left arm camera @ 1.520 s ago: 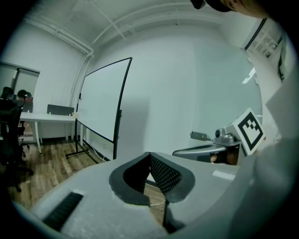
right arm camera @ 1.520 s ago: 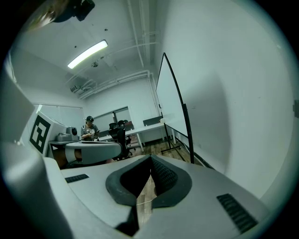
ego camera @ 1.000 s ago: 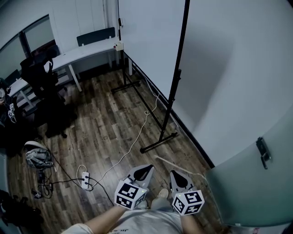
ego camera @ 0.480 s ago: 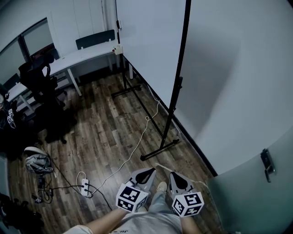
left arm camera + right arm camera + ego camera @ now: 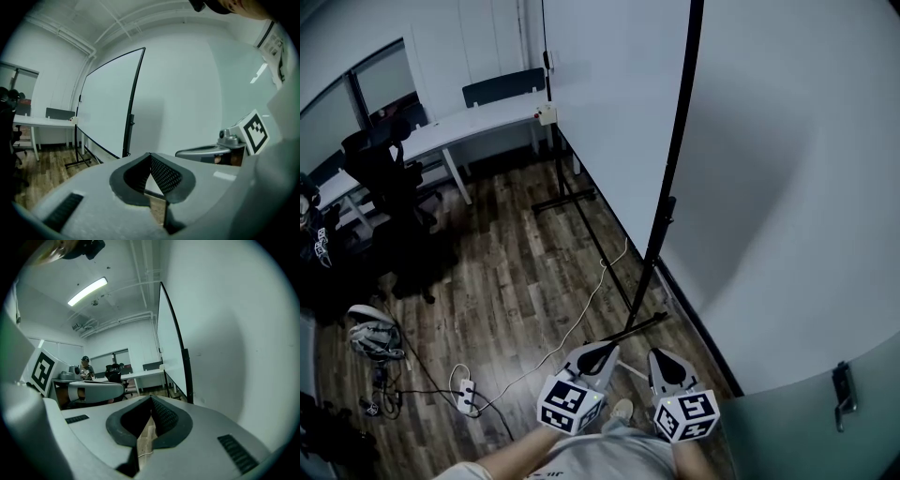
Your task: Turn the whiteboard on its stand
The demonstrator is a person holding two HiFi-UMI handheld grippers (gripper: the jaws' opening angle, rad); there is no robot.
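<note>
Holding the left gripper (image 5: 602, 352) and the right gripper (image 5: 667, 362) side by side, low and close to the body, above the wooden floor (image 5: 487, 262). Pointing both ahead and slightly downward, toward the near foot of the stand (image 5: 630, 326).

Pressing the left gripper's ribbed pads (image 5: 164, 174) together tip against tip, closing on nothing, with only a sliver of floor showing through the slit below the tips. Doing likewise with the right gripper: bringing its jaws fully together, clamping nothing, touching nothing. Hovering both grippers well apart from the whiteboard (image 5: 609, 103), making no contact with board or frame.

Looking at the whiteboard standing upright on its black stand, running close alongside the white wall (image 5: 787, 187), turned edge-on toward the grippers. Seeing its near post (image 5: 677, 178) rising ahead of the right gripper and its far leg resting near a white desk (image 5: 478, 117). Catching the board left of centre in the left gripper view and right of centre, beside the wall, in the right gripper view.

Noticing a white cable (image 5: 572, 323) trailing across the floor from the stand's foot toward a power strip (image 5: 467, 396) left of the grippers.
</note>
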